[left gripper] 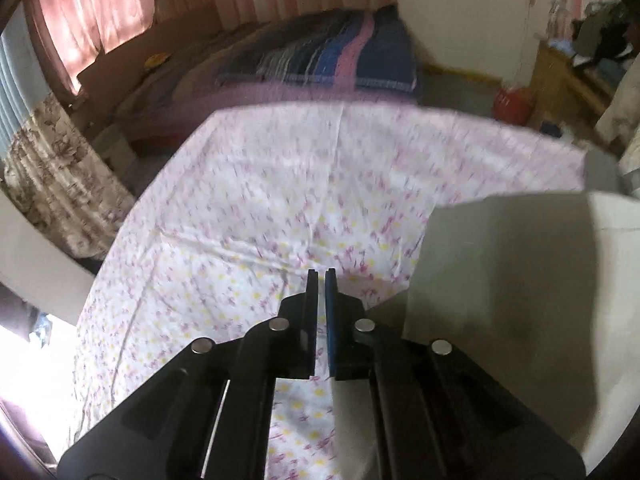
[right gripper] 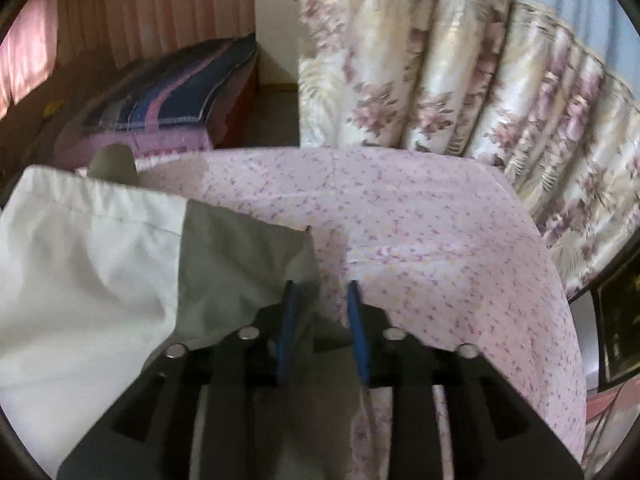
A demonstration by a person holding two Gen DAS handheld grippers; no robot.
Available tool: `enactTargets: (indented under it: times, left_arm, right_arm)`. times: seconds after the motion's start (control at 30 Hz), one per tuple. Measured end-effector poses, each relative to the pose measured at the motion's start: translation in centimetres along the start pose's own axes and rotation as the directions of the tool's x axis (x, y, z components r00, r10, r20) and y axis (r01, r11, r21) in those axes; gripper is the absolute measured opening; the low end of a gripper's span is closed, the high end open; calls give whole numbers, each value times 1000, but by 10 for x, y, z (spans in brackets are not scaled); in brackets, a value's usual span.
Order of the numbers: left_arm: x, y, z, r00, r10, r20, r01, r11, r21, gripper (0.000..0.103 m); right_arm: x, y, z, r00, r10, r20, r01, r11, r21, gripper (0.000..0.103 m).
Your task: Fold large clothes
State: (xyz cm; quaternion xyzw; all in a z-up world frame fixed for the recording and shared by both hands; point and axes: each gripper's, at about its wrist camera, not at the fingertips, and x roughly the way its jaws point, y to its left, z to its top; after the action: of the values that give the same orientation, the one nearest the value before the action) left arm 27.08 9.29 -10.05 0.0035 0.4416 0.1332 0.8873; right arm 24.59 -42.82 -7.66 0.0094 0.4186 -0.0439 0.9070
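Black two-finger left gripper (left gripper: 320,276), one finger faced with a blue pad, has its fingers drawn almost together, only a thin slit showing between them; whether cloth is pinched in that slit cannot be told. Directly beyond the tips lies the large white cotton sheet printed with small pink and yellow flowers (left gripper: 248,216), spread flat across the bed-like surface that carries it, creased lightly along earlier fold lines. Its right-hand portion is turned back, showing the plain white underside with a stitched hem (left gripper: 520,280), which rests along the near right edge of that surface.

On the other side, the right gripper (right gripper: 322,286), both fingers faced in blue, stands with fingers apart, straddling the boundary where the plain white flap (right gripper: 92,264) meets the floral face (right gripper: 420,240); no cloth is visibly caught between them.

Thin, limp and smooth, the fabric looks liable to slide and sag. As a judgement, the fold risks going skewed if the right fingers close on one layer only, or if one hand lifts ahead of the other, dragging the hem off line and bunching the cloth.

Behind, a folded striped blue-and-pink blanket (left gripper: 340,56) sits on a second bed, and cream floral curtains (right gripper: 460,80) hang beside the far right edge.
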Motion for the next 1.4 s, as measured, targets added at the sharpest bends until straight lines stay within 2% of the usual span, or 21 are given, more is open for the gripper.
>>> enactTargets:
  times: [0.07, 0.1, 0.13, 0.2, 0.27, 0.3, 0.37, 0.47, 0.5, 0.53, 0.6, 0.67, 0.7, 0.77, 0.8, 0.83, 0.87, 0.97, 1.13, 1.33, 1.4]
  left_arm:
    - [-21, 8, -1, 998, -31, 47, 31, 999, -10, 4]
    - [-31, 10, -1, 996, -48, 71, 49, 999, -13, 13]
    - [-44, 12, -2, 993, -70, 99, 72, 997, -15, 34]
    - [-76, 13, -8, 981, -99, 166, 103, 994, -18, 62]
    - [-107, 6, -17, 964, -161, 211, 166, 986, -4, 70]
    - [-116, 1, -18, 960, -178, 216, 181, 983, 6, 77]
    - [-129, -15, -25, 951, -229, 209, 226, 973, 41, 78]
    - [-123, -41, -32, 951, -280, 132, 269, 959, 91, 78]
    - [-118, -52, -37, 957, -275, 93, 264, 958, 116, 78]
    - [-112, -66, -41, 969, -242, 57, 232, 961, 150, 78]
    - [-95, -84, -47, 989, -146, 36, 136, 970, 199, 80]
    - [-73, -90, -51, 992, -121, -30, 124, 973, 193, 82]
    - [-65, -90, -54, 992, -117, -45, 123, 977, 176, 80]
    - [-60, -95, -60, 989, -141, -48, 148, 970, 193, 62]
    - [-61, -98, -62, 987, -153, -44, 159, 965, 207, 39]
    - [-62, -100, -63, 989, -143, -31, 146, 965, 218, 11]
    - [-63, -100, -62, 993, -116, -16, 117, 970, 213, 7]
    - [-60, -86, -57, 991, -130, -17, 131, 979, 153, 6]
    - [-49, -77, -51, 999, -48, -4, 48, 989, 143, 4]
    - [-41, -68, -48, 999, -27, -29, 31, 989, 145, 4]
    - [-41, -69, -48, 999, -20, -26, 24, 988, 155, 4]
  right_arm:
    - [-15, -3, 0, 999, 12, 32, -12, 1000, -1, 66]
    - [-31, -6, -3, 998, 20, 65, -20, 1000, -2, 72]
    - [-42, -7, -4, 996, 28, 84, -28, 1000, -2, 78]
    - [-62, -8, -9, 994, 43, 104, -42, 999, -5, 78]
    - [-84, -2, -20, 991, 77, 112, -75, 997, -19, 86]
    - [-95, 5, -27, 987, 108, 115, -105, 994, -36, 87]
    - [-106, 18, -35, 982, 142, 124, -134, 989, -69, 88]
    - [-115, 40, -50, 976, 186, 116, -174, 979, -107, 88]
    - [-115, 49, -54, 972, 211, 103, -199, 973, -118, 88]
    - [-112, 53, -56, 971, 220, 96, -207, 971, -123, 88]
    - [-114, 64, -61, 967, 234, 102, -219, 965, -142, 88]
    - [-119, 74, -64, 964, 242, 113, -222, 961, -168, 88]
    - [-120, 76, -65, 966, 235, 111, -215, 962, -170, 88]
    - [-118, 77, -65, 964, 244, 103, -226, 961, -157, 88]
    - [-117, 76, -65, 965, 240, 104, -223, 963, -153, 88]
    - [-116, 74, -64, 968, 228, 107, -211, 966, -147, 88]
    - [-113, 71, -62, 969, 225, 106, -209, 967, -143, 88]
    - [-103, 69, -59, 976, 195, 100, -181, 973, -141, 88]
    - [-74, 69, -61, 988, 147, 45, -139, 980, -140, 88]
    - [-52, 48, -68, 997, 75, 30, -70, 990, -126, 88]
    - [-49, 38, -67, 998, 44, 35, -39, 993, -115, 98]
